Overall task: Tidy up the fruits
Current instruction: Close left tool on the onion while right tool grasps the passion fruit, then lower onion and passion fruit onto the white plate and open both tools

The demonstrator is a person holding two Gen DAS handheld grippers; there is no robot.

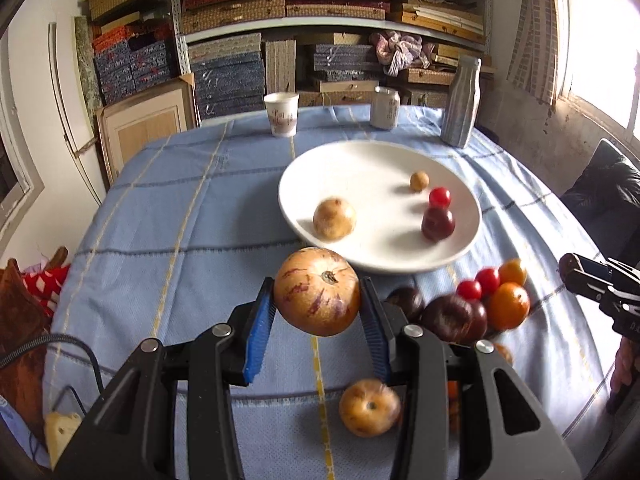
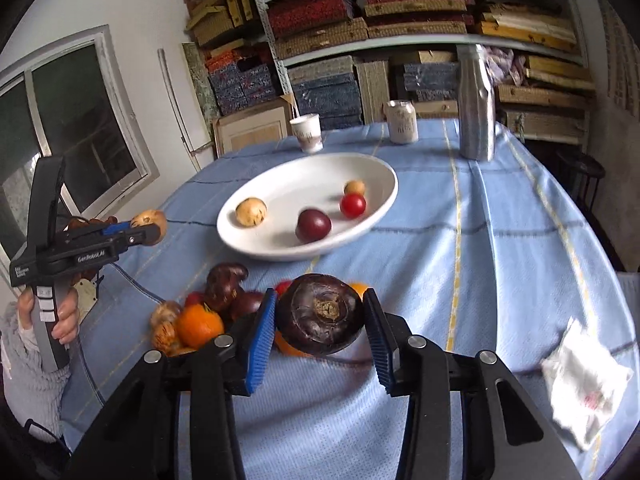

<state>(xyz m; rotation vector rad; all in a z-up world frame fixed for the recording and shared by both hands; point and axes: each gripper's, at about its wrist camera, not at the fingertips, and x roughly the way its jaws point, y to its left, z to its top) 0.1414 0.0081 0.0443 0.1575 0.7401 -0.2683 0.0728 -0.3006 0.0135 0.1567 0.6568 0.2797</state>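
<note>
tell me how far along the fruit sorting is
Done: four fruits lie on the white plate. In hand: the left claw grips a striped yellow fruit; the right claw grips a dark purple fruit. Left: the fruit pile on the cloth.

Daylight from blown-out bright window at right of left wrist view; glare washes that corner. Soft shadows under fruit on round white ceramic plate. Motion blur on crumpled white paper packet. Strong fisheye bending, dark vignette at edges.
</note>
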